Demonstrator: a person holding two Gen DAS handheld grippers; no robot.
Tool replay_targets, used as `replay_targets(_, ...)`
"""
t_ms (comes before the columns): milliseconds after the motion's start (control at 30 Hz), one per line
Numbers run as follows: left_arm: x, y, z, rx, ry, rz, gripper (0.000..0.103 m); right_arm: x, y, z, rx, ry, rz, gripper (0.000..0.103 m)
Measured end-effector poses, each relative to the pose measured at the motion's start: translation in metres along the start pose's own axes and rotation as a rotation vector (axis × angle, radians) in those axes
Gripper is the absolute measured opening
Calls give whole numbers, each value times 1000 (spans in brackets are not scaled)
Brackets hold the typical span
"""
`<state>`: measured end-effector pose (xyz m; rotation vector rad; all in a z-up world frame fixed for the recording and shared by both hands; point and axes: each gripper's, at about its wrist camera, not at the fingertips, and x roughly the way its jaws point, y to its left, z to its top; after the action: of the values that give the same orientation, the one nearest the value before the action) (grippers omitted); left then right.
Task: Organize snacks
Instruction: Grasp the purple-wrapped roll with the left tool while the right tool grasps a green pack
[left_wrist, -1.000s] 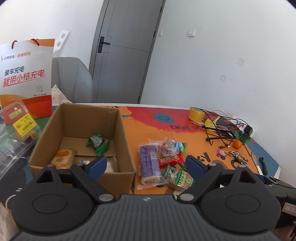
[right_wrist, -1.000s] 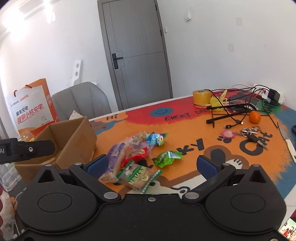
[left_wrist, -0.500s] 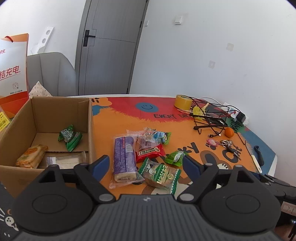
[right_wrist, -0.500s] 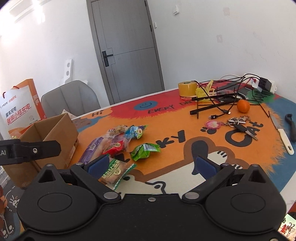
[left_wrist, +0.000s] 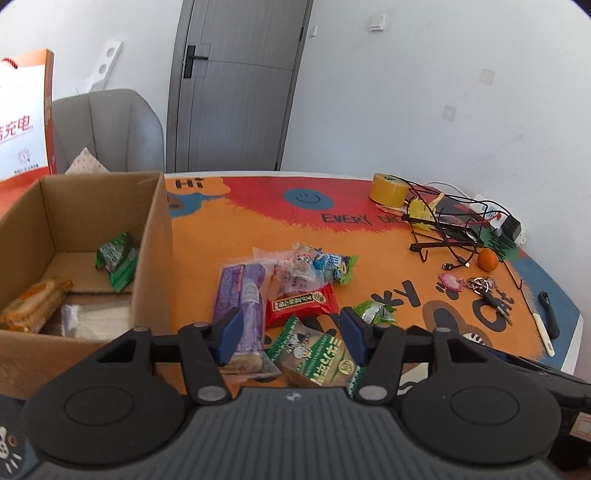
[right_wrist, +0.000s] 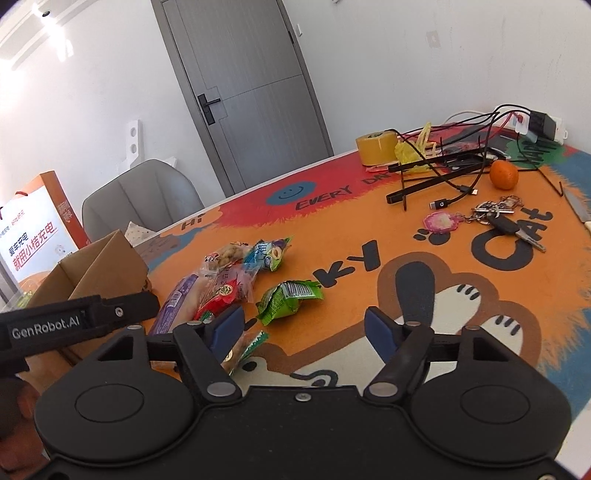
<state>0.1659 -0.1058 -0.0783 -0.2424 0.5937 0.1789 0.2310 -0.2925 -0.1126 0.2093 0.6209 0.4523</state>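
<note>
The job looks partly done. The box at the left of the surface already holds a green packet, an orange-wrapped cake and a pale flat pack. Left on the surface just beside the box is a loose pile: a purple roll, a red packet, a clear bag of sweets, a blue-and-green packet, a green-and-white packet and a small crumpled green packet. So about six snacks seem to remain. The left claw hangs low over the near end of the pile; its jaws are closing but stand apart with nothing pinched, the green-and-white packet lying between and below the pads and the purple roll behind the left pad. The right claw is also closing and holds nothing; the crumpled green packet lies just ahead of it, slightly toward its left pad, not yet between the jaws. The tape roll, cables, orange and keys sit well apart at the far right and seem no part of the sorting.
</note>
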Motion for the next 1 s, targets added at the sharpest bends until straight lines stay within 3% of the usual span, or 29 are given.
replay_targets(267, 22, 5, -3, -37, 14, 89, 54, 21, 0, 8, 5, 19, 18, 67)
replay_targets(867, 59, 26, -11, -95, 82, 170, 54, 66, 12, 16, -71, 67, -27, 67)
replay_targets(900, 61, 27, -11, -102, 86, 169, 54, 68, 12, 15, -76, 73, -30, 66)
replay_targets(967, 61, 29, -11, -100, 79, 166, 54, 72, 15, 12, -95, 94, -31, 49)
replay_targets(1000, 62, 29, -11, -94, 78, 165, 54, 71, 16, 11, -102, 91, -32, 47)
